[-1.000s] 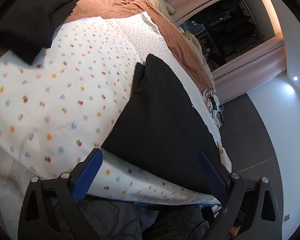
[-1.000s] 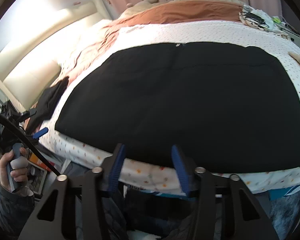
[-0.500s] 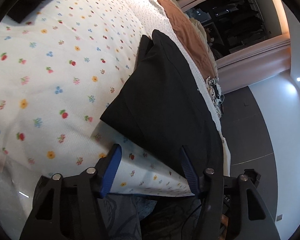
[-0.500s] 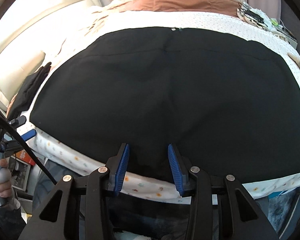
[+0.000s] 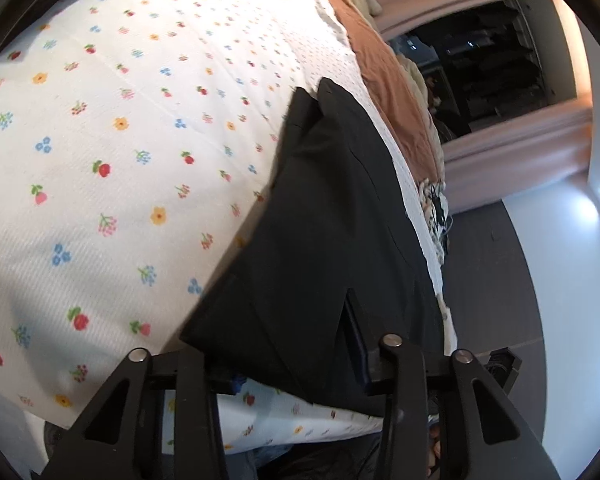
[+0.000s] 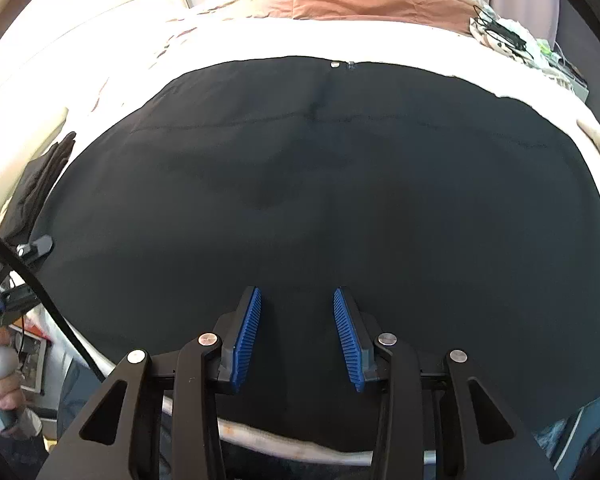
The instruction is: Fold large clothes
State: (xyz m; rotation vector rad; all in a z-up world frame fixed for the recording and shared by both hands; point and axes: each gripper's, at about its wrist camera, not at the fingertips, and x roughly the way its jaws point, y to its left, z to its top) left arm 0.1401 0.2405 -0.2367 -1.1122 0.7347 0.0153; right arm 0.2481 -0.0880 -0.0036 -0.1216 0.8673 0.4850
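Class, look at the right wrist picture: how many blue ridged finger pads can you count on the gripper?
2. One blue pad is left of the gap, the other pad is right of it; both hover over the near edge of the black garment. None appears hidden.

Left wrist view: black garment (image 5: 320,240) corner lies over the left gripper (image 5: 296,356), hiding its left finger pad fully and most of the right pad; jaw gap not readable. Right wrist view: garment's near hem is hidden behind the right gripper (image 6: 297,332) body, and its right side runs past the frame edge. Items on the far bed corner (image 6: 512,40) too small to identify.
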